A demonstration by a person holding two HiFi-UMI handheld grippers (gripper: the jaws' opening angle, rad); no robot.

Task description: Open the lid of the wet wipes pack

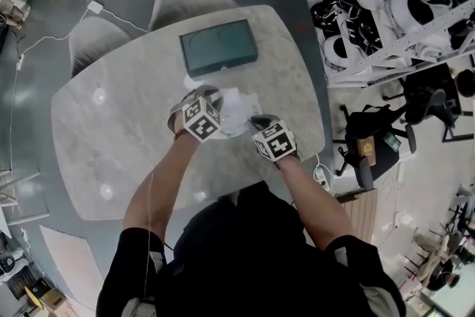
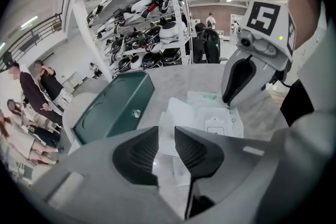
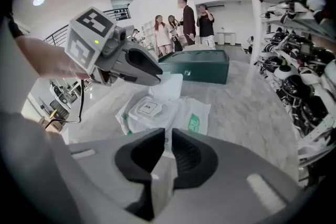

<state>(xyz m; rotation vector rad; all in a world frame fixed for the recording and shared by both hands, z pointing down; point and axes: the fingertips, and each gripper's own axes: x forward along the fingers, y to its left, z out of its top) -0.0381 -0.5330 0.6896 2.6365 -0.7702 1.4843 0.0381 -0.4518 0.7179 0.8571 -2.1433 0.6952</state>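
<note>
two tongs sit low at the pack (image 1: 237,109) in the middle of the tabletop (image 1: 111,130), its lid (image 3: 147,108) flat and shut. left tongs (image 2: 166,131) at its 9 o'clock and right tongs (image 3: 169,134) at 4 o'clock both stand narrow, pinching nothing. box (image 1: 218,47) lies at 12 o'clock.

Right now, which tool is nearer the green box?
The left tool: it is at the far edge of the wipes pack, toward the green box; the right tool is at the near edge.
</note>
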